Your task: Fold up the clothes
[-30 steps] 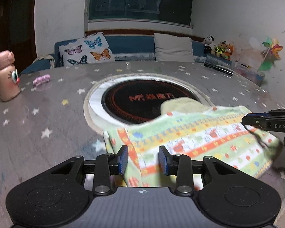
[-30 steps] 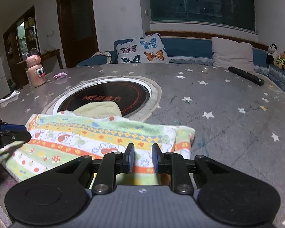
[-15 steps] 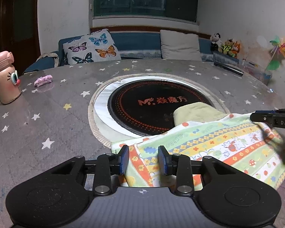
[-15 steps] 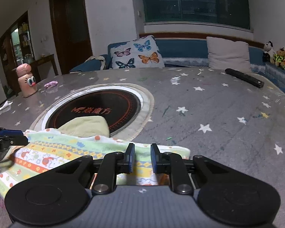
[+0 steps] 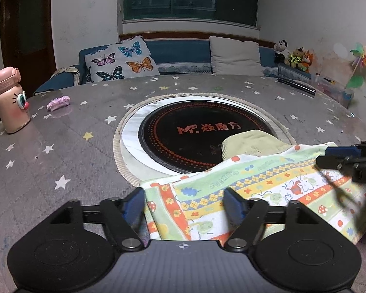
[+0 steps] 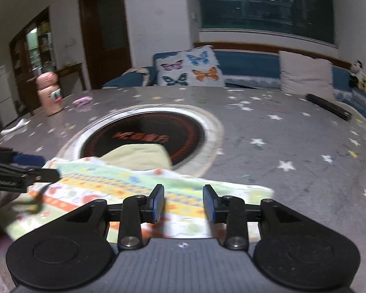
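The striped kids' garment (image 5: 268, 188) is lying flat at the near edge of the starry table (image 5: 61, 151), long axis running side to side between my two hands, its pale green cuff (image 5: 251, 144) poking out over the black induction hob (image 5: 195, 134). My left gripper (image 5: 184, 201) is opening, pads clear of the cloth though the corner sits between them. My right gripper (image 6: 184, 202) is opening too, cloth under it, not pinched. The right view is blurry but shows the pink bottle (image 6: 48, 92) and the doorway; the left one catches the pinwheel (image 5: 361, 61).
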Demonstrator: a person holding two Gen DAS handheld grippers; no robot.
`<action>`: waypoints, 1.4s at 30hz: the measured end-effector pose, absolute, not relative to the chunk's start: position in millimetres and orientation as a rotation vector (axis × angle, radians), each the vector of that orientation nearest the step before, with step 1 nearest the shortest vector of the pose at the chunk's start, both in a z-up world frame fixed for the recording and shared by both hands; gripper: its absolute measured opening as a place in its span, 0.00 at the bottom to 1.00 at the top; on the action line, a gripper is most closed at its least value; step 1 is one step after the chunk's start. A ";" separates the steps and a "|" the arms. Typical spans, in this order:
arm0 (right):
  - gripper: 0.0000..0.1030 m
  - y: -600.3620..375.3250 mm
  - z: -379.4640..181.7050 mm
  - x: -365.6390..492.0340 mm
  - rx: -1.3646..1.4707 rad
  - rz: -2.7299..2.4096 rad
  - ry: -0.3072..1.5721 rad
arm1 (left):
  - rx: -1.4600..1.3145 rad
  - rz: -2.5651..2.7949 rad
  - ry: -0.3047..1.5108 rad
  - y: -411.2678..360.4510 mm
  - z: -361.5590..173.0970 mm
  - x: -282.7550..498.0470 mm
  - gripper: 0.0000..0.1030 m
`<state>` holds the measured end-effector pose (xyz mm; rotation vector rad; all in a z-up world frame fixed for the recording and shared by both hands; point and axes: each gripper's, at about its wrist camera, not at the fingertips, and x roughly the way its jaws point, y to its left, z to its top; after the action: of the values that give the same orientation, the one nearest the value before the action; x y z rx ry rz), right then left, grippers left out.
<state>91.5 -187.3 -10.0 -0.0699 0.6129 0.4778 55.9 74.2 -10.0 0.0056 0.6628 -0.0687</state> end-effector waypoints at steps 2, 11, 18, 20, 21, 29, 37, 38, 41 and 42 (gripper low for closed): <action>0.46 -177.3 -11.4 88.7 -0.085 0.495 0.613 | 0.004 -0.067 0.659 74.0 -9.3 53.9 0.83; 0.57 -149.6 -17.7 74.6 -0.178 0.492 0.578 | -0.024 -0.050 0.666 75.7 -9.9 52.1 1.00; 0.69 -144.2 -12.8 60.2 -0.220 0.506 0.531 | -0.033 -0.031 0.671 77.1 -8.9 49.6 1.00; 0.73 -139.7 -15.3 55.4 -0.244 0.524 0.524 | -0.036 -0.030 0.676 77.3 -9.2 49.2 1.00; 0.74 -137.5 -17.1 53.1 -0.256 0.530 0.522 | -0.037 -0.029 0.677 77.5 -9.2 48.7 1.00; 0.79 -124.8 -16.9 29.9 -0.327 0.577 0.477 | -0.029 -0.015 0.674 76.1 -8.2 45.5 1.00; 0.80 -114.9 -18.3 6.4 -0.390 0.607 0.435 | -0.028 0.007 0.671 78.5 -7.1 42.3 1.00; 0.81 -113.7 -18.0 5.4 -0.389 0.612 0.435 | -0.033 0.012 0.672 79.8 -7.5 42.2 1.00; 0.81 -108.9 -19.4 1.6 -0.393 0.626 0.434 | -0.049 0.025 0.678 83.6 -8.4 41.6 1.00; 0.81 -107.4 -19.8 0.3 -0.401 0.624 0.427 | -0.048 0.027 0.681 84.1 -8.7 41.1 1.00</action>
<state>0.3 -107.4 -19.8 -0.4011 0.4271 0.6235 41.1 84.1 -8.7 -0.0480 0.6809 0.0273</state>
